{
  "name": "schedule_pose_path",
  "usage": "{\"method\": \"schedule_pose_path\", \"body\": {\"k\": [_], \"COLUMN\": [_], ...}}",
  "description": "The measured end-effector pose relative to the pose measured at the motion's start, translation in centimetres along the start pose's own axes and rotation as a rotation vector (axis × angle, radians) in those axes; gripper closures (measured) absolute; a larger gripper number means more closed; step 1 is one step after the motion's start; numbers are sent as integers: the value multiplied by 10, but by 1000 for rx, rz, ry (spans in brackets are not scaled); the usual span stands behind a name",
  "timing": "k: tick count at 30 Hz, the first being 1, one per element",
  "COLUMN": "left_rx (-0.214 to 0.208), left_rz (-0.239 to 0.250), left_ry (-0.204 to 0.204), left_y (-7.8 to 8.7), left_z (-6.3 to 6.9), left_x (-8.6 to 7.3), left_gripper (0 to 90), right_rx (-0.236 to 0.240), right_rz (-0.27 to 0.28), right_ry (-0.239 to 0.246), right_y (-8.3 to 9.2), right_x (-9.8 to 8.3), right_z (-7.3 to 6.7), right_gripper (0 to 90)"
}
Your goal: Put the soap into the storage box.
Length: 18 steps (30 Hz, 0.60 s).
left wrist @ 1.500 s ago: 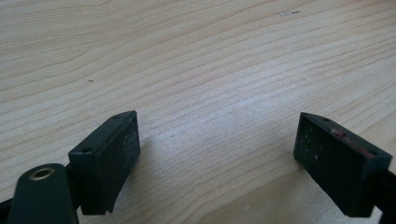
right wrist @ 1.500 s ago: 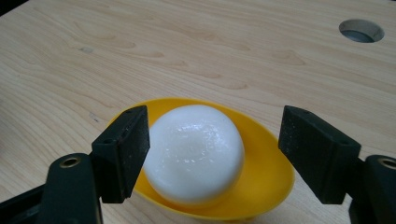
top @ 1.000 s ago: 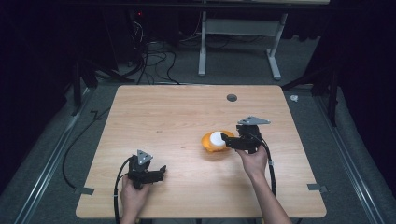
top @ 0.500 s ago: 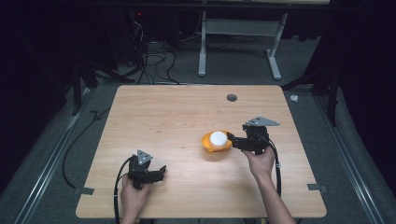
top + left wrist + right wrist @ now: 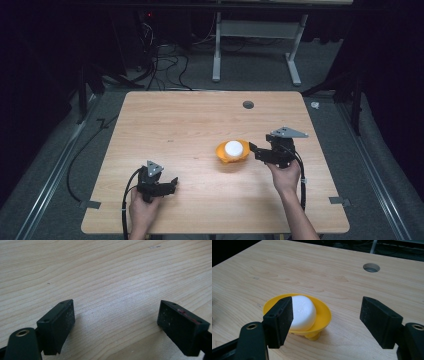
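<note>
White ball [image 5: 302, 312] sits in the yellow bowl [image 5: 322, 315], bowl standing on the bench [image 5: 190, 125] right of centre. Right gripper [image 5: 253, 149] just beside the bowl's rim, apart from it, jaws wide and empty. Left gripper [image 5: 173, 184] low over bare wood near the front edge, jaws wide, holding nothing. Judgement: placing looks done; what is left is unclear, perhaps moving the bowl.

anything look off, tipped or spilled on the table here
Nothing stands out. The yellow bowl sits upright on the wooden table with the white round object resting inside it, nothing spilled around it. The right gripper is open just short of the bowl; the left gripper is open over bare wood.
</note>
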<state>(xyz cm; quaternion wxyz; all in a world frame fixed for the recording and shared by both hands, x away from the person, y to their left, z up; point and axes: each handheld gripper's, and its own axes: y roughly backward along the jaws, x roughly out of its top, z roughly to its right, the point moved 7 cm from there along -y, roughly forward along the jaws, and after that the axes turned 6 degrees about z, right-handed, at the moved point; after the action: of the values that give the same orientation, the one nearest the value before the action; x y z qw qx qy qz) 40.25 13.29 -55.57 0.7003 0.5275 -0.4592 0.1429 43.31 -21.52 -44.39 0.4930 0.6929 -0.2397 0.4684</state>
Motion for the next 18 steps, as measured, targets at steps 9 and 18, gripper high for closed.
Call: {"method": "schedule_pose_path", "body": {"k": [9,18], "left_rx": [0,0], "left_rz": [2,2], "left_ry": [0,0], "left_y": [0,0], "left_z": [0,0], "left_x": [0,0], "left_gripper": [149,149], "right_rx": [-15,-27], "right_rz": [7,14], "right_ry": [-8,-12], "right_y": [9,18], "right_x": [-1,-4], "right_z": [5,10], "right_gripper": [276,277]}}
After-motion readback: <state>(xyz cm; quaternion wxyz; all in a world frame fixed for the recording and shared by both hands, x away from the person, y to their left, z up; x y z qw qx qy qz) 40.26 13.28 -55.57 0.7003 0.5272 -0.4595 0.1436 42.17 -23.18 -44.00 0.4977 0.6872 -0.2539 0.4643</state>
